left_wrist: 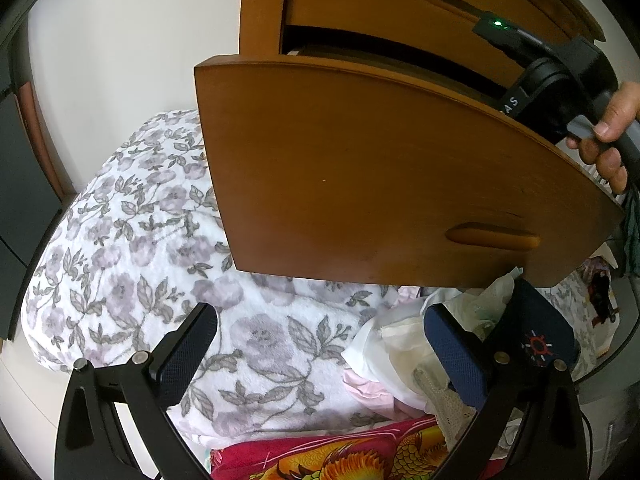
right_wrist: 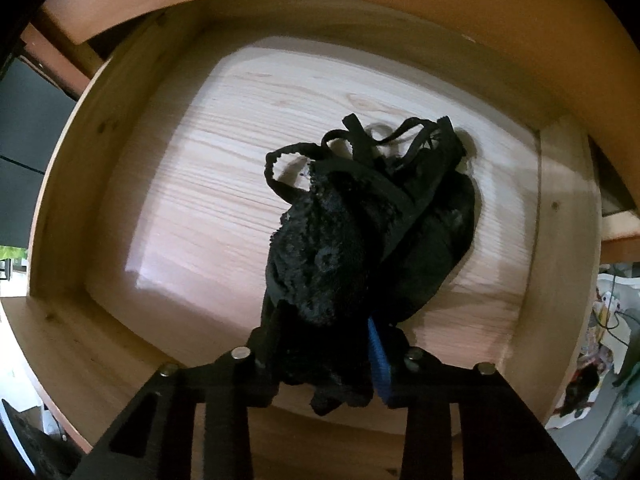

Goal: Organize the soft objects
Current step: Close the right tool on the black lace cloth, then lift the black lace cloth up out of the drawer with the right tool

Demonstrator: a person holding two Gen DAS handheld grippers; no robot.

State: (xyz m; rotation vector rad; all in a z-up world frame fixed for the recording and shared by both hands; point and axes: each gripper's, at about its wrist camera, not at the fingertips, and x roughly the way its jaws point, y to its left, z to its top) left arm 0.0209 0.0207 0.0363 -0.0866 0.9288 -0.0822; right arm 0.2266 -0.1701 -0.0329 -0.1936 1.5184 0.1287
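Right wrist view: looking straight down into an open wooden drawer (right_wrist: 320, 100), pale floor mostly bare. Inside it, one black lace garment (right_wrist: 340, 240), the only cloth there. Long axis from near to far, a little to the right of the drawer's middle; loose straps at the far end resting on the floor, bunched near end up between the fingers. Right gripper (right_wrist: 320, 344) closed to a narrow gap on that near end, blue pad (right_wrist: 378, 360) pressed against the cloth on the right side. So, for the coming move, garment directly ahead of and under the fingers, already over the drawer floor; probably only a release and a straight lift needed, with some risk of a strap catching on a finger.

Left wrist view: brown drawer front (left_wrist: 380, 180) filling the centre, pulled out above a flowered blanket (left_wrist: 140, 220). At near right, a pile of light clothes (left_wrist: 400, 352) waiting. At far right, a hand (left_wrist: 608, 136) gripping a black handle above the drawer. Left gripper (left_wrist: 320, 316) wide open, holding nothing, right finger (left_wrist: 456, 352) just beside the pile. Left hand clearly the nearer one to the remaining clothes.
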